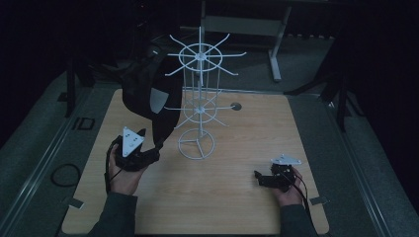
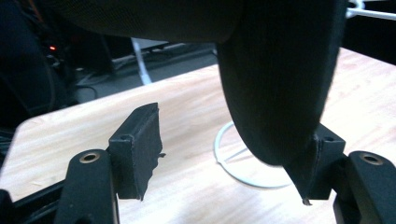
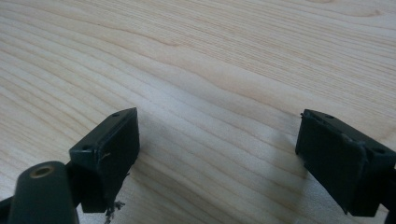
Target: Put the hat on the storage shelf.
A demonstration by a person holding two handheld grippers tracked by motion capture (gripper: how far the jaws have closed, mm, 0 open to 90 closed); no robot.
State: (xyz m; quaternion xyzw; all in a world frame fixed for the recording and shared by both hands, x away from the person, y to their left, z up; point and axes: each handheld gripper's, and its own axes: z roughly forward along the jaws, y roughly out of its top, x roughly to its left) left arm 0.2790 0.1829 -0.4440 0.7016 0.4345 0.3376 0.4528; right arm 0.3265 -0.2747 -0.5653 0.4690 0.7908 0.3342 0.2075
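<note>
The black fabric bag hangs from an upper arm of the white wire display rack, its strap drooping between the left gripper, whose jaws stand wide, gripping nothing though the strap brushes 1 pad. Risk: the lopsided load could tip the light rack, or the strap snags as that hand backs off. The right gripper rests wide open and empty on the pale wooden table.

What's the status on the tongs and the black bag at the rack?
Left tongs open, black bag hanging between the jaws, against one. Right tongs open over bare table. Bag hangs on white wire rack. Nothing in the way.
</note>
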